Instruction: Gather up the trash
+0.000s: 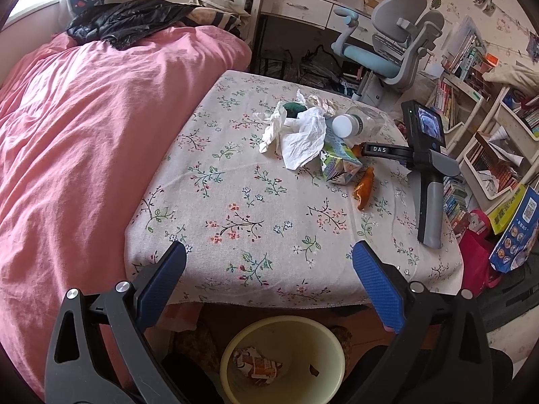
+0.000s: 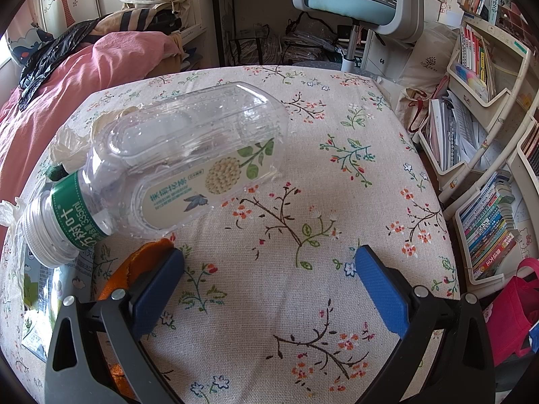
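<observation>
Floral-clothed table [image 1: 256,208] beside a pink bed [image 1: 74,128], trash heaped at its far side.

Crumpled tissues [image 1: 296,131], a clear plastic bottle [image 2: 175,155], a flattened carton [image 1: 338,165] and orange peel [image 1: 365,188] are clustered together. The right gripper [image 2: 269,269], jaws apart and empty, is held just short of the bottle, peel touching its left finger. The left gripper [image 1: 269,262], also apart, is shown over the near edge; only its view shows the yellow bin [image 1: 283,360] below, holding a wrapper.
</observation>
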